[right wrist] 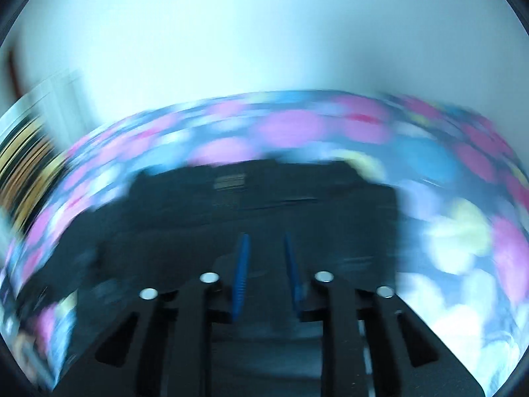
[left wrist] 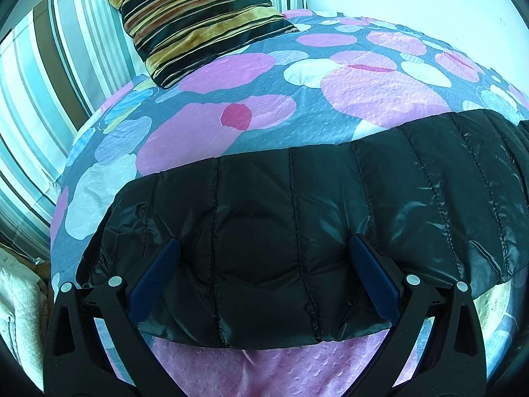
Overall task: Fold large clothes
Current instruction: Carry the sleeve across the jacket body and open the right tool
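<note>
**A:** Any brand or writing legible on the black quilted puffer jacket?

**B:** None readable. The right wrist view shows a pale rectangular patch near the garment's far edge, possibly a label, but it is smeared by motion blur.

**A:** Where does the jacket lie?

**B:** Flat on a bed, over a grey bedspread printed with pink, white and blue circles, its stitched channels running away from the camera.

**A:** And the left hand-held gripper?

**B:** Angled downward over the jacket's near edge, its blue-padded fingers spread wide, resting on the shiny fabric without pinching it.

**A:** The right hand-held gripper?

**B:** Also tilted down above the jacket. Its blue pads stand narrow, a slim gap between them; whether cloth sits in that gap cannot be told through the blur.

**A:** What does one view add?

**B:** Only the left view shows sharply a gold, black and rust striped velvet cushion at the bed's far corner, against teal, white and brown striped fabric. The right view shows a plain pale wall.
</note>
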